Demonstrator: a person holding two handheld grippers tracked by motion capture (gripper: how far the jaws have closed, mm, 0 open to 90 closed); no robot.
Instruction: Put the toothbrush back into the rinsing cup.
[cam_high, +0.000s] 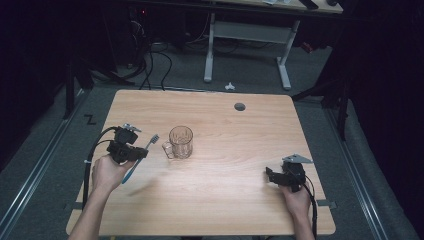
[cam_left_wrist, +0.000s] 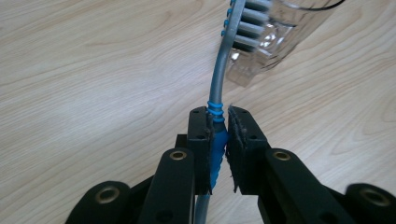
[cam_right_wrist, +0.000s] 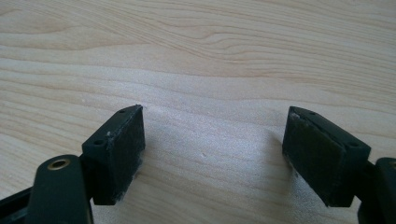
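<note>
A blue and grey toothbrush (cam_high: 141, 156) is clamped by its handle in my left gripper (cam_high: 135, 151), held above the table's left side. In the left gripper view the pads (cam_left_wrist: 239, 140) press on the blue grip of the toothbrush (cam_left_wrist: 219, 88), whose bristled head points at the clear glass mug (cam_left_wrist: 275, 42). The mug (cam_high: 180, 142) stands upright just right of the brush head, handle toward me. My right gripper (cam_high: 272, 176) rests low at the table's right front, its jaws wide apart (cam_right_wrist: 212, 140) over bare wood with nothing between them.
The wooden table (cam_high: 225, 200) has a round cable hole (cam_high: 240, 106) near its far edge. Beyond it stand a white desk frame (cam_high: 247, 35) and cables on the grey floor (cam_high: 150, 65).
</note>
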